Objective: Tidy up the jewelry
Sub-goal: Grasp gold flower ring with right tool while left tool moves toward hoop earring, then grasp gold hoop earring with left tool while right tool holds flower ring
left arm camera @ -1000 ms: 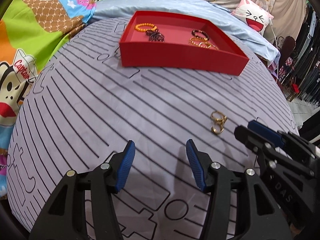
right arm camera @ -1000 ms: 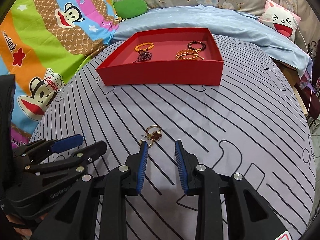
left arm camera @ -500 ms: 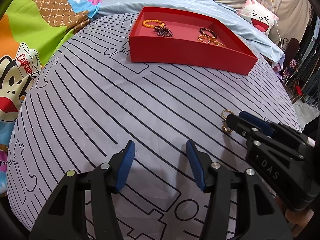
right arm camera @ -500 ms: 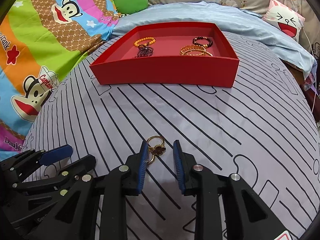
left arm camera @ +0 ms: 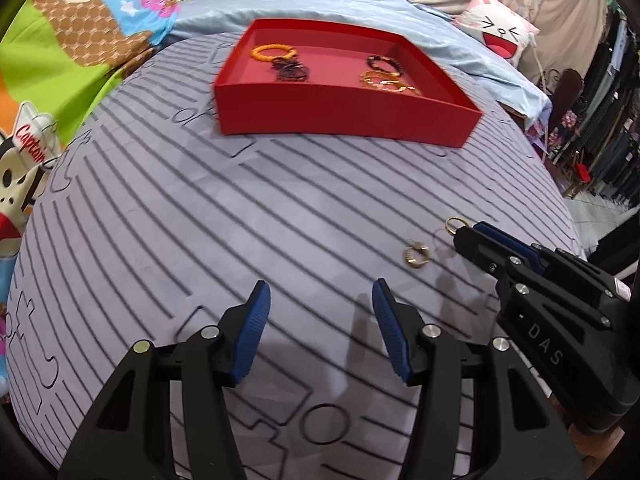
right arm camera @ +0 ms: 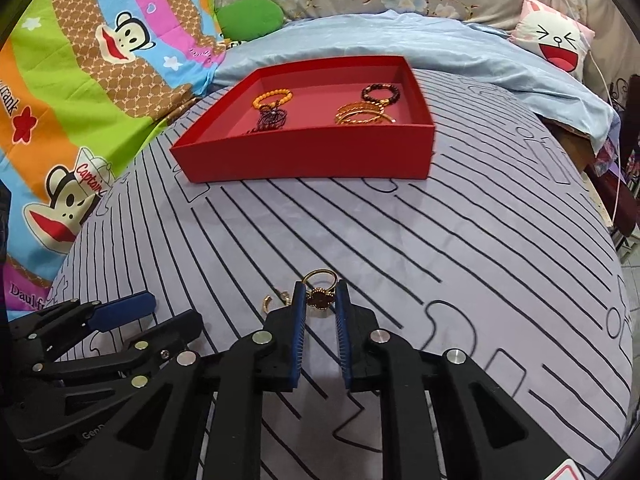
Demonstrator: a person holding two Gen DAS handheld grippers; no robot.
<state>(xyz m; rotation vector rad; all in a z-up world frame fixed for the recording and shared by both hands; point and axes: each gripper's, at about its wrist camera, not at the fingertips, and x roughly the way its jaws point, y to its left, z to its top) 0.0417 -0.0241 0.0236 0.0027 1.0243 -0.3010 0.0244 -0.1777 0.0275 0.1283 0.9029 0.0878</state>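
My right gripper (right arm camera: 320, 292) is shut on a gold ring with a dark flower charm (right arm camera: 319, 289), held just above the striped sheet; its hoop shows past the fingertips in the left wrist view (left arm camera: 455, 224). A second small gold ring (right arm camera: 275, 300) lies on the sheet just left of it, also in the left wrist view (left arm camera: 416, 255). My left gripper (left arm camera: 320, 304) is open and empty, low over the sheet, left of the rings. The red tray (right arm camera: 312, 156) stands farther back, holding an orange bead bracelet (right arm camera: 272, 98), dark bracelets and gold bangles (right arm camera: 362, 116).
The lilac striped sheet (right arm camera: 440, 240) covers a rounded surface that drops off on all sides. A colourful monkey-print blanket (right arm camera: 80, 100) lies to the left, a light blue quilt (right arm camera: 400, 48) and a cat-face pillow (right arm camera: 556, 44) behind the tray.
My right gripper moved forward over the flower ring and closed on it, leaving the second ring on the sheet. The left gripper shifted a little and stayed open.
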